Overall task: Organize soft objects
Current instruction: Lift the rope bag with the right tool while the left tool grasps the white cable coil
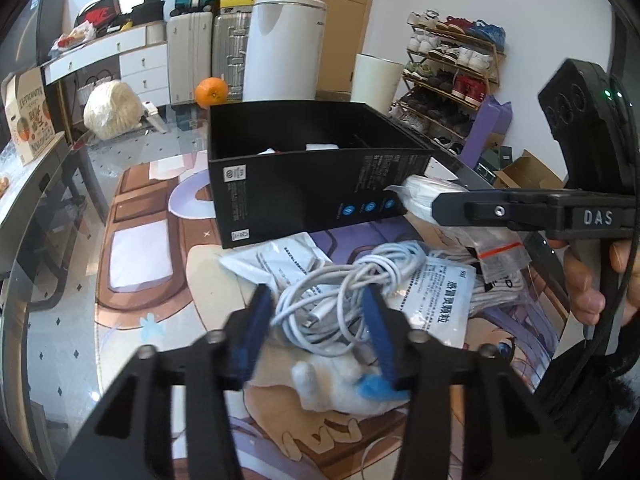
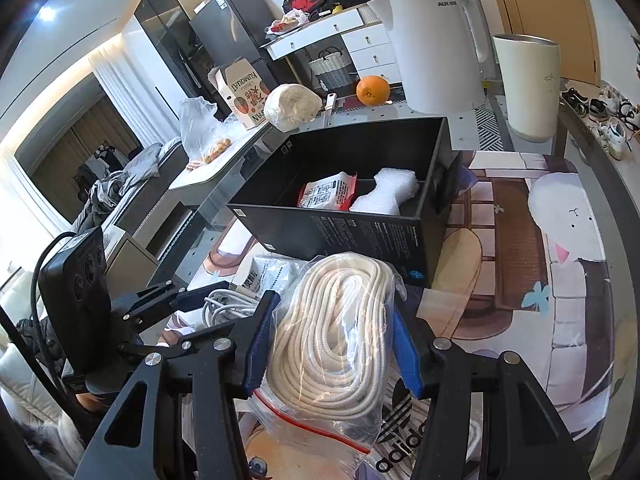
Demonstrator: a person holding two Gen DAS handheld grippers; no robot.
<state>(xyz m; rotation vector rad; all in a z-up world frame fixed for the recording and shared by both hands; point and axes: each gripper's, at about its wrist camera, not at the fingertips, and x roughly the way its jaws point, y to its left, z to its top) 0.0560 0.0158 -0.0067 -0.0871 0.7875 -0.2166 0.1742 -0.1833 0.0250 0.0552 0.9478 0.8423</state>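
A black open box (image 1: 304, 184) stands on the printed mat; in the right wrist view the box (image 2: 360, 236) holds a red-edged packet (image 2: 326, 196) and white foam (image 2: 384, 196). My right gripper (image 2: 332, 340) is shut on a clear bag of coiled white rope (image 2: 336, 332), held just in front of the box; it shows at the right of the left wrist view (image 1: 420, 196). My left gripper (image 1: 316, 312) is open over a tangled white cable (image 1: 340, 292), its fingers either side of it. A white plush toy (image 1: 336, 388) lies under it.
White sachets (image 1: 440, 292) and a zip bag (image 1: 496, 252) lie beside the cable. A white kettle (image 2: 436, 36), a cup (image 2: 528, 84) and an orange (image 2: 372, 90) stand behind the box. An adidas cloth (image 2: 404, 436) lies under the rope bag.
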